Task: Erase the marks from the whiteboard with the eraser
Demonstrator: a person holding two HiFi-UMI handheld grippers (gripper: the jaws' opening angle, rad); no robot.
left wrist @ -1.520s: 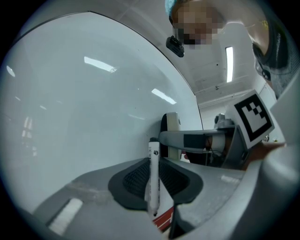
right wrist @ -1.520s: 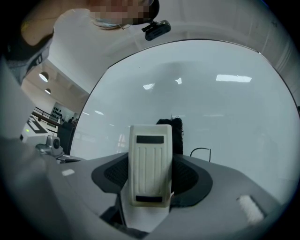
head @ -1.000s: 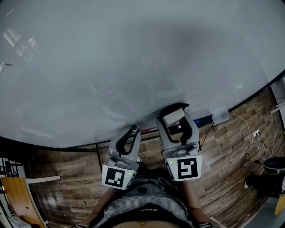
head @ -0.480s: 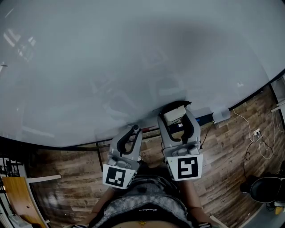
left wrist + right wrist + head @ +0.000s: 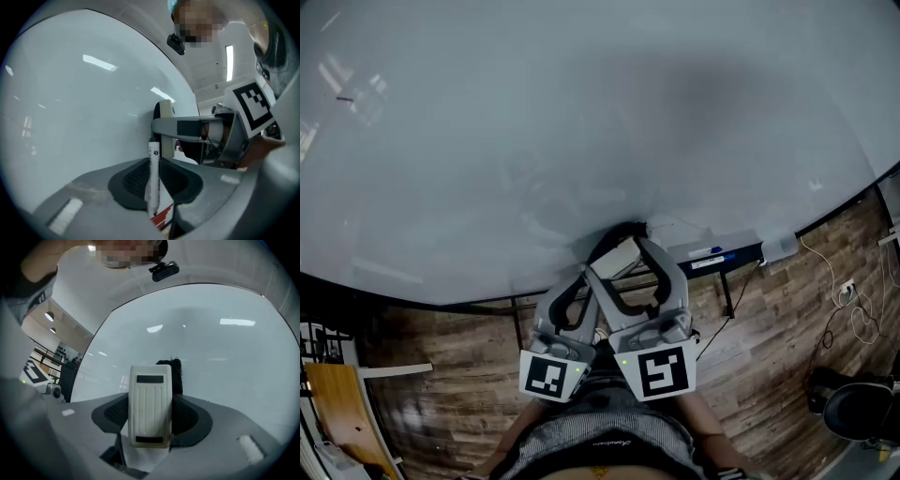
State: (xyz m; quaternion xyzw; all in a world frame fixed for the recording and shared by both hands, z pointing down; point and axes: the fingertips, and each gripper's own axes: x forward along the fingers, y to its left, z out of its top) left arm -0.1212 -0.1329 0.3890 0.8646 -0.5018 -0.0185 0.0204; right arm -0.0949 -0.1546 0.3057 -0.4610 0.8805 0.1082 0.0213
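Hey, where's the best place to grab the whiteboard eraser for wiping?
Pinch the eraser across the two long sides of its white plastic body, coming from the ribbed back. Those flat sides suit the right claw, and the black felt is left facing the whiteboard.

Brown wood-plank floor spreads below — a white cable loops beside a socket at the right, near a black stool. A wooden board stands at the left. A ceiling strip light glows.
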